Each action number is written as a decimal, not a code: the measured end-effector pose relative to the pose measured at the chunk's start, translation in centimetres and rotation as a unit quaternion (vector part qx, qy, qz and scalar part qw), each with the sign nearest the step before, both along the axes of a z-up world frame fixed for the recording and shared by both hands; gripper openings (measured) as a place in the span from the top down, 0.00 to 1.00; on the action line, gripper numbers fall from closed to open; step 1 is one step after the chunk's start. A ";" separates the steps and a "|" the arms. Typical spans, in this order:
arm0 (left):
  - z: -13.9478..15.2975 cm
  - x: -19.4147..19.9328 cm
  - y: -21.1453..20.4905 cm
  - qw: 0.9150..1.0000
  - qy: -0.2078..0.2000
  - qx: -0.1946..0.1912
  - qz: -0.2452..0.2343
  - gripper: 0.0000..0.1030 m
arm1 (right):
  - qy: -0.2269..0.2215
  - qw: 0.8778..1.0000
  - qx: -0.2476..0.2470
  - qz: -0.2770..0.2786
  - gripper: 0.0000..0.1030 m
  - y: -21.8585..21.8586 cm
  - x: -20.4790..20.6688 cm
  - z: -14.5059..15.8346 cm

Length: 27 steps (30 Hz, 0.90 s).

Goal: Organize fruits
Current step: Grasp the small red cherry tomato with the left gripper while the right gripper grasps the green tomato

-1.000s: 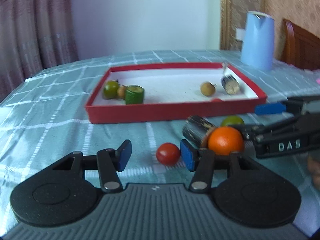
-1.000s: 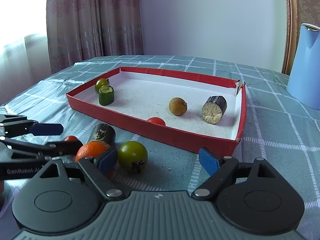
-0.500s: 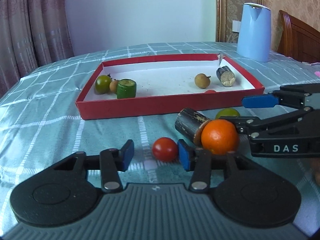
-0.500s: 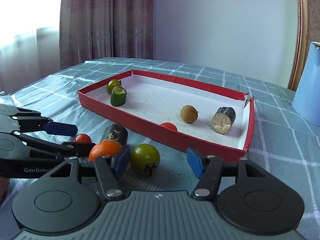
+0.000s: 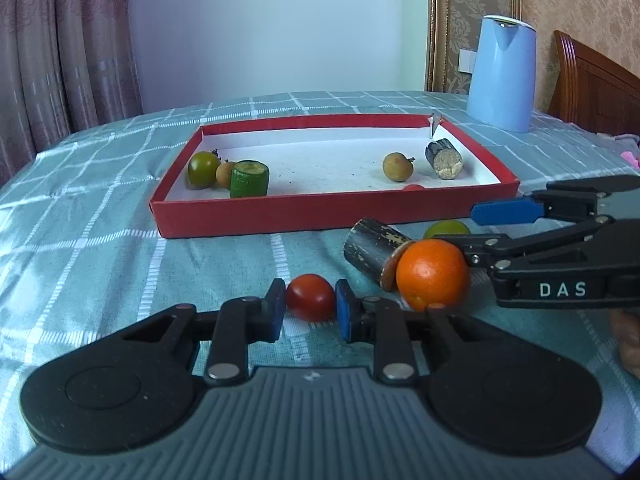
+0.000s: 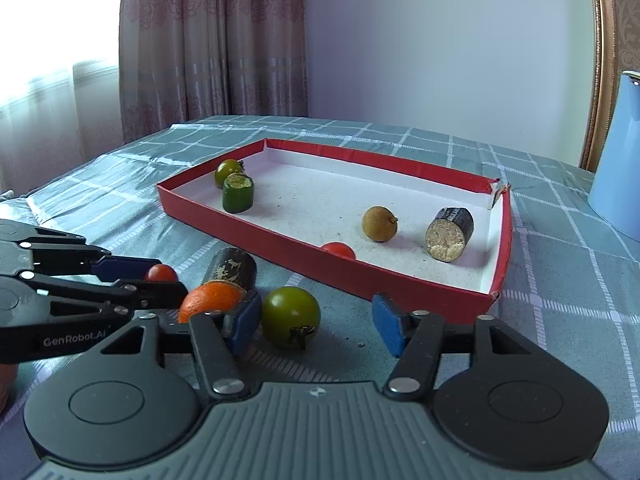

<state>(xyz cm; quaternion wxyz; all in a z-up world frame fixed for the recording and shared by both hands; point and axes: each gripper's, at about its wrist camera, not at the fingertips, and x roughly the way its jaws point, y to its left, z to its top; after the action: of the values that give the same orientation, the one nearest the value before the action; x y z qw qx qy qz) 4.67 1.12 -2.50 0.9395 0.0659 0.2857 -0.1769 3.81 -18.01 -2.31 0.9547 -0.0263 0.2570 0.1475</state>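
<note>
Spread under everything, a teal checked tablecloth (image 5: 100, 216). On it, a shallow red tray (image 5: 320, 210) with a white floor, holding a green tomato (image 5: 202, 169), a small brown fruit (image 5: 225, 174), a green cut cylinder (image 5: 249, 179), a round brown fruit (image 5: 397, 167), a dark cut cylinder (image 5: 444, 159) and a red tomato (image 6: 338, 249) against the near wall. Behind the tray, a pale blue jug (image 5: 502, 78).

Printed on the right gripper (image 6: 316, 322): "DAS", legible in the left wrist view. Printed on the left gripper (image 5: 310, 308): "GenRobot.AI", legible in the right wrist view.

Left gripper: jaws just closed, both pads pressed against a small red tomato (image 5: 311, 297) on the cloth in front of the tray. Right gripper: jaws narrowing but partly apart, a green tomato (image 6: 291, 317) between them on the cloth, just beside the left pad, clear of the right pad. Just left of it, an orange (image 5: 432, 275), touching a dark cylinder (image 5: 370, 256) lying on its side.
</note>
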 end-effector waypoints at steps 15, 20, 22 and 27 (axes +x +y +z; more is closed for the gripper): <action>0.0 0.6 0.3 1.000 0.005 0.000 0.024 0.77 | -0.003 1.000 -0.004 0.018 0.66 0.6 -0.3 0.1; 0.1 0.6 0.6 1.000 0.008 -0.011 0.024 0.77 | 0.004 1.000 -0.002 0.020 0.67 0.6 -0.1 0.1; 0.1 0.6 0.7 1.000 0.009 -0.013 0.024 0.77 | 0.014 1.000 0.008 0.019 0.69 0.3 -0.2 0.1; 0.0 0.7 0.9 0.999 0.011 -0.020 0.024 0.77 | 0.010 1.000 0.014 0.013 0.71 0.3 -0.7 0.0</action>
<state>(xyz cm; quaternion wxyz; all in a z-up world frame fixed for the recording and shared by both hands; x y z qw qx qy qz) 5.35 2.03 -2.45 0.9414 0.0379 0.2940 -0.1611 3.07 -17.66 -2.28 0.9505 -0.0151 0.2639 0.1632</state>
